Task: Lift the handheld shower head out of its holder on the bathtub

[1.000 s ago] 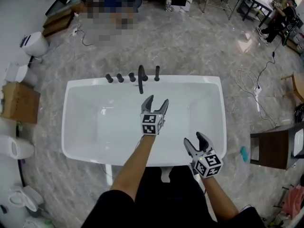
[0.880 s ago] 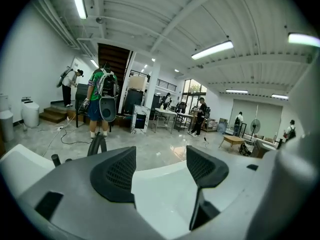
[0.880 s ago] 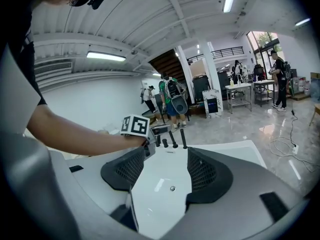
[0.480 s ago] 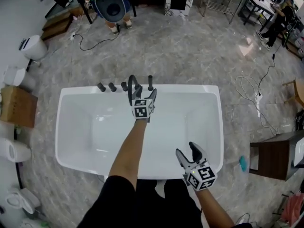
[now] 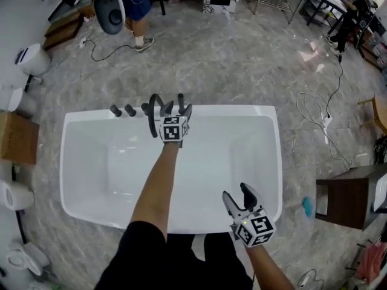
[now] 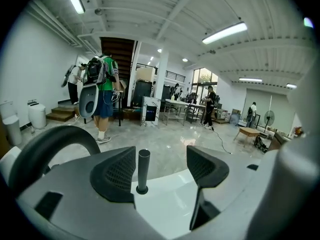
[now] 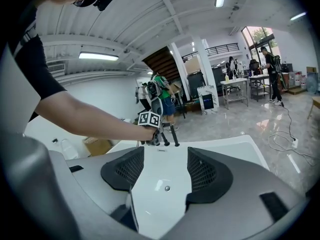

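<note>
The white bathtub (image 5: 72, 162) carries black fittings along its far rim. The handheld shower head (image 6: 142, 170) is a slim upright black rod in its holder, seen in the head view as the rod (image 5: 180, 99). My left gripper (image 5: 178, 106) reaches over the far rim and stands open (image 6: 160, 166). The rod sits between its jaws, nearer the left one, with a gap on each side. The arched black spout (image 6: 50, 144) is just to its left. My right gripper (image 5: 236, 193) hangs open and empty (image 7: 162, 171) over the tub's near right rim.
Three black knobs (image 5: 129, 110) stand left of the spout (image 5: 153, 110). The tub drain (image 7: 167, 188) shows in the basin. A person (image 5: 136, 5) walks on the floor beyond. Toilets (image 5: 30, 56) and a cardboard box (image 5: 15, 138) stand left, a brown stool (image 5: 347, 192) right.
My left gripper has moved forward from over the basin to the far rim and now straddles the shower rod. The right gripper has stayed near the front rim.
</note>
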A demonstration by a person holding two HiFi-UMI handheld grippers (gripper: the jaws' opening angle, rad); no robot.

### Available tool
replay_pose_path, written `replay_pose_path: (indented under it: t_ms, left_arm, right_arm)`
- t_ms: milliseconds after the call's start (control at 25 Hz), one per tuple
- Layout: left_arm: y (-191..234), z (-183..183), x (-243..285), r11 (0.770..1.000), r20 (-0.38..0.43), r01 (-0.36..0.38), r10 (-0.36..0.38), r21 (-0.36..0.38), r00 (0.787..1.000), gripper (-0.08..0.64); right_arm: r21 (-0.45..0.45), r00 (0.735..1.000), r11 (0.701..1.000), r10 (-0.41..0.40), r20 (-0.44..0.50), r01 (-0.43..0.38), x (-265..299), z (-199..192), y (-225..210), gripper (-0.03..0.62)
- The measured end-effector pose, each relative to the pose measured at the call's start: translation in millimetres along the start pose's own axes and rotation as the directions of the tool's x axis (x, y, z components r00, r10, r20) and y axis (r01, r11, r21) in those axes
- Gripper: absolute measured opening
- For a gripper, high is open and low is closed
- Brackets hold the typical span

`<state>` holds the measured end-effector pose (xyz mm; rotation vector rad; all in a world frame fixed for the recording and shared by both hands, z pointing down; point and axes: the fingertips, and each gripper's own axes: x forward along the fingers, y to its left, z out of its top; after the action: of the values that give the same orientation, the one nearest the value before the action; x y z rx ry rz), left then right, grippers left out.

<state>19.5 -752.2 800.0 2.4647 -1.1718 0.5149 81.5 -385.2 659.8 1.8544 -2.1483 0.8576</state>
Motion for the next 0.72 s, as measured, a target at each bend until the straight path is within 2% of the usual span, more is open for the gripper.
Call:
replay_pose_path:
  t_ms: [360, 520, 720]
  left_arm:
    - [15, -25, 43, 1.000, -0.051, -0.014, 0.013, -0.015, 0.999, 0.304]
    - [27, -34, 55, 1.000, -0.065, -0.016, 0.016, -0.001, 0.998, 0.304]
    - [28, -43, 75, 1.000, -0.083, -0.010, 0.012, 0.020, 0.997, 0.304]
  right_arm:
    - [-0.019, 1.000, 1.000, -0.009, 0.015, 0.009, 48, 15, -26, 0.239]
    - [-0.016, 1.000, 1.000, -0.020, 0.004, 0.020, 70, 9, -30, 0.239]
    - [0.003, 1.000, 1.000, 0.007, -0.001, -0.007, 84, -3, -20, 0.239]
